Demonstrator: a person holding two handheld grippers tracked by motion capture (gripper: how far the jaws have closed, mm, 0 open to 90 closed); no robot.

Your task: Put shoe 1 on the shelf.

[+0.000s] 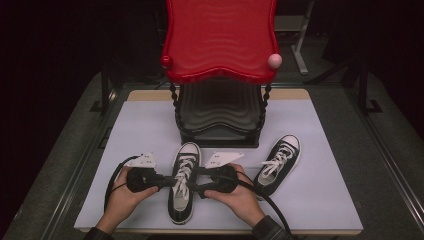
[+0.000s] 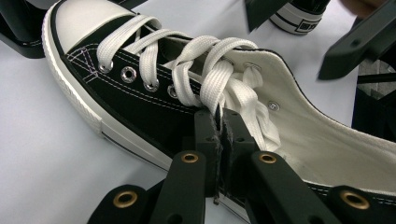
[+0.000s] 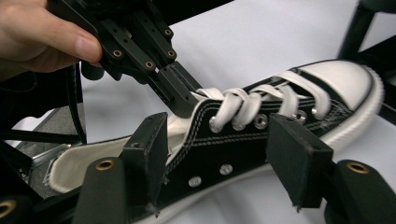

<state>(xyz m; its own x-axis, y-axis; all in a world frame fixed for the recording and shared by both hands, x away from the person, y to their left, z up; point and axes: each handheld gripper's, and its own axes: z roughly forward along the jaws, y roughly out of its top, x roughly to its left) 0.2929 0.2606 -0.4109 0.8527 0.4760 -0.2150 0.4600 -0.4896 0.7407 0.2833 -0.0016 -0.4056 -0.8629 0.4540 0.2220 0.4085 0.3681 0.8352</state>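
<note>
High view: left gripper [image 1: 167, 181] is clamped on the near shoe's [image 1: 182, 200] lace [image 2: 245, 105] at the tongue; right gripper [image 1: 196, 186] stands apart, straddling its side. Likely tying or tightening; next, the right must pinch a lace. A second shoe [image 1: 278, 164] sits at 3 o'clock, a red rack [image 1: 220, 40] at 12, on a white mat [image 1: 325, 200] in a dark room.

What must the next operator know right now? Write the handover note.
Left tool: shut, pinching the white lace at the collar of the black canvas sneaker with white toe cap.
Right tool: open, jaws standing beside that sneaker's side, gripping nothing.
Second matching black sneaker lies to the right on the white table mat, in front of the red-topped black stand.
Done: lace caught.
Left: laces unknotted; probably take the other lace with the right tool and tie.
</note>
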